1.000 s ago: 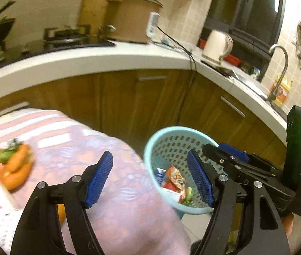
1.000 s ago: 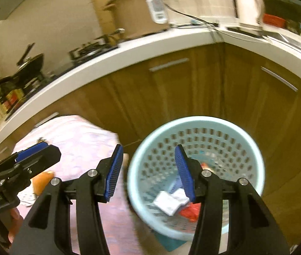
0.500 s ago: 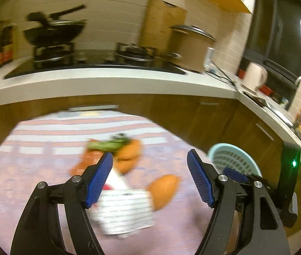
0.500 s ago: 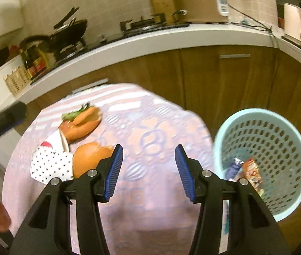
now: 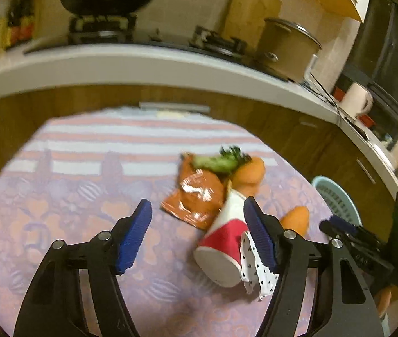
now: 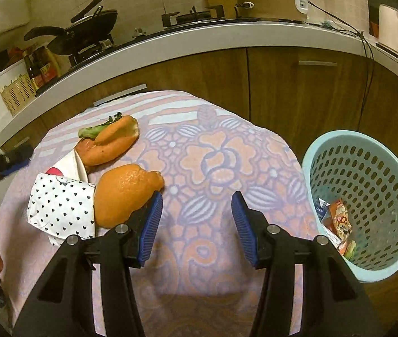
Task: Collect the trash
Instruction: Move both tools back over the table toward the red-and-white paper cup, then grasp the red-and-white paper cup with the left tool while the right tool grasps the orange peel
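Both grippers hang over the patterned cloth (image 6: pixel 216 154) on the counter with jaws spread wide, holding nothing. The trash lies in a cluster on the cloth: an orange snack wrapper (image 5: pixel 196 199), a red-and-white paper cup (image 5: pixel 224 247) on its side, a heart-dotted paper (image 6: pixel 61 205), orange peels (image 6: pixel 123 196) and a green scrap (image 6: pixel 92 131). The left gripper (image 5: pixel 197 236) faces the cup and wrapper. The right gripper (image 6: pixel 196 226) sits just beside the large peel. The light blue basket (image 6: pixel 390 165) stands beyond the counter's right edge, with wrappers inside.
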A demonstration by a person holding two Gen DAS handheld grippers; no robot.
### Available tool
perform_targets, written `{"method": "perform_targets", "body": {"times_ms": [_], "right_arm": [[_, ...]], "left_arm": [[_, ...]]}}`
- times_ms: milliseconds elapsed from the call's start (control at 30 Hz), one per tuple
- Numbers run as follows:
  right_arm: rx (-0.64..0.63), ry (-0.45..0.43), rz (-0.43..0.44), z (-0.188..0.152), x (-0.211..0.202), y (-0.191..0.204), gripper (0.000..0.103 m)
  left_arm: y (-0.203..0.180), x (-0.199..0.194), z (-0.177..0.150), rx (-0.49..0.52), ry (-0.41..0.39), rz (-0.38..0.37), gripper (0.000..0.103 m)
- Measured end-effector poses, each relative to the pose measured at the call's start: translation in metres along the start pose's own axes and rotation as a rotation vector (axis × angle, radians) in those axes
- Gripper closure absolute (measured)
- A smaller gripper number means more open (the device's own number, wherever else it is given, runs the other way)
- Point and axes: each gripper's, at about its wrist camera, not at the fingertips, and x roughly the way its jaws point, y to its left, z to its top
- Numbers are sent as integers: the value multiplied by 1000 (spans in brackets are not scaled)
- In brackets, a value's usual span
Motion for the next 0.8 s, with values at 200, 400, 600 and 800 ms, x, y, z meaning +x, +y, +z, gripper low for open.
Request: {"method": "perform_targets", "body": {"times_ms": [200, 400, 600, 800], "right_arm": [[-13, 1, -7, 0, 2, 3, 49], [-11, 1, -2, 0, 2, 1, 46], [-45, 3, -8, 0, 2, 9, 46], [-43, 27, 72, 3, -1, 26, 46]], "left_arm": [[-8, 20, -14, 47, 77, -40, 49], [-24, 26, -38, 124, 145, -76, 49], [-32, 28, -43, 115, 149, -115, 49], [-33, 21, -47, 101, 109, -100, 54]]}}
